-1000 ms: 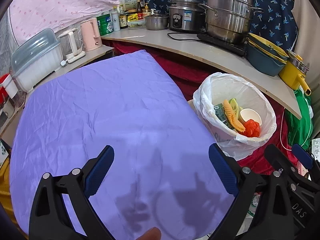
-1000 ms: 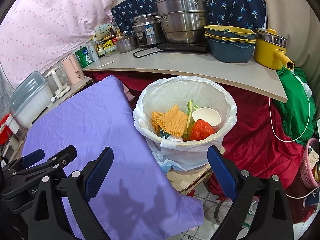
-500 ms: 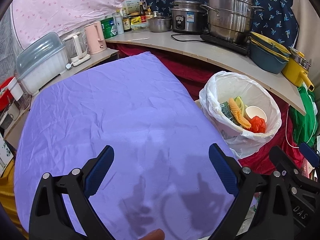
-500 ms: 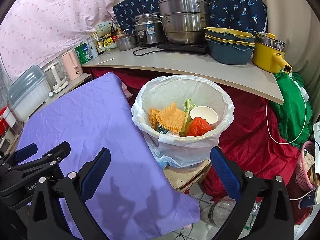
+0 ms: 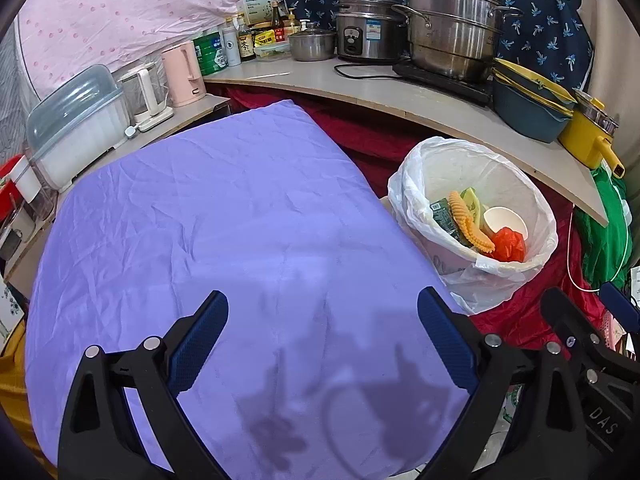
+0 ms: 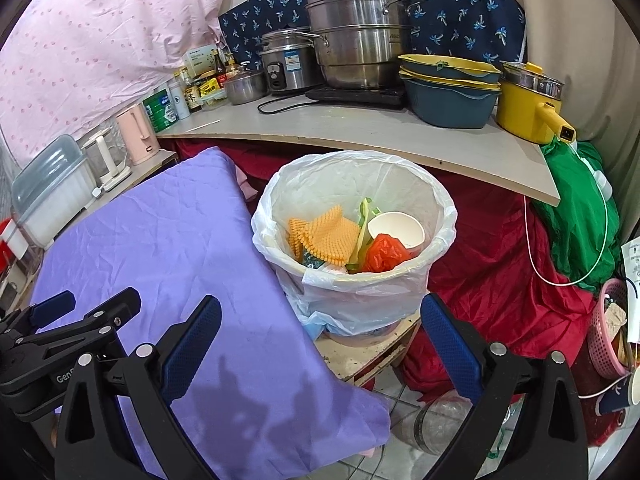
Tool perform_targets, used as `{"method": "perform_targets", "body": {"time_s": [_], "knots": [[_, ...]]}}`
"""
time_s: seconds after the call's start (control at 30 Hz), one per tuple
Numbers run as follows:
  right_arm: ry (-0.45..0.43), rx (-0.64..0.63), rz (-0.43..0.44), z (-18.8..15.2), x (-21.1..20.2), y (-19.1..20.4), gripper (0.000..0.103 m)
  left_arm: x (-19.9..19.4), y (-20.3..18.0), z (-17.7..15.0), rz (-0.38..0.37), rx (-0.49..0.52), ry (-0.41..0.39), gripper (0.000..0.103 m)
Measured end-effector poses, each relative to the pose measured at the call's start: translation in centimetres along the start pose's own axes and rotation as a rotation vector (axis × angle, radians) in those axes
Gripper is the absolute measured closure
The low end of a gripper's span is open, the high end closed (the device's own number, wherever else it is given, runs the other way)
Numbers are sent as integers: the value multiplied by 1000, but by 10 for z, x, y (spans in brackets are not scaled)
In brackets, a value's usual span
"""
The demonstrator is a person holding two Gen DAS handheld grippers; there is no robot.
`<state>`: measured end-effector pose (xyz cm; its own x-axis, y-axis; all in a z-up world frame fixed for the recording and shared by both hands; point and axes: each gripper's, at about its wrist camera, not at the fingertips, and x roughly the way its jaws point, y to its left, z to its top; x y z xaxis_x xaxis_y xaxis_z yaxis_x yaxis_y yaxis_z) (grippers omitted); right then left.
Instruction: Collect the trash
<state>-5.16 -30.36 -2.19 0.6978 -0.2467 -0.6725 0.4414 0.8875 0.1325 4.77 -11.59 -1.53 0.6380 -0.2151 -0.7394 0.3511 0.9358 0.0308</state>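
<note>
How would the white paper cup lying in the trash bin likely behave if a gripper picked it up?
The paper cup looks empty and thin-walled, so it is probably light and would likely crush under a firm squeeze. It lies tilted on a crumpled red bag and a ridged orange sheet in the trash bin, so it may shift or roll when nudged.

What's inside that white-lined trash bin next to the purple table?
In the trash bin: an orange bumpy sheet, a white paper cup, a red plastic bag, green scraps and a dark green wrapper. Anything beneath them is covered.
</note>
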Motion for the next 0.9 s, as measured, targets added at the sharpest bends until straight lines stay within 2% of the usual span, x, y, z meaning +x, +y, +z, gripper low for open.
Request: {"method": "perform_targets", "body": {"time_s": [0.9], "knots": [[-1, 23, -14, -3, 3, -14, 7, 3, -23, -2, -4, 33, 0, 12]]}}
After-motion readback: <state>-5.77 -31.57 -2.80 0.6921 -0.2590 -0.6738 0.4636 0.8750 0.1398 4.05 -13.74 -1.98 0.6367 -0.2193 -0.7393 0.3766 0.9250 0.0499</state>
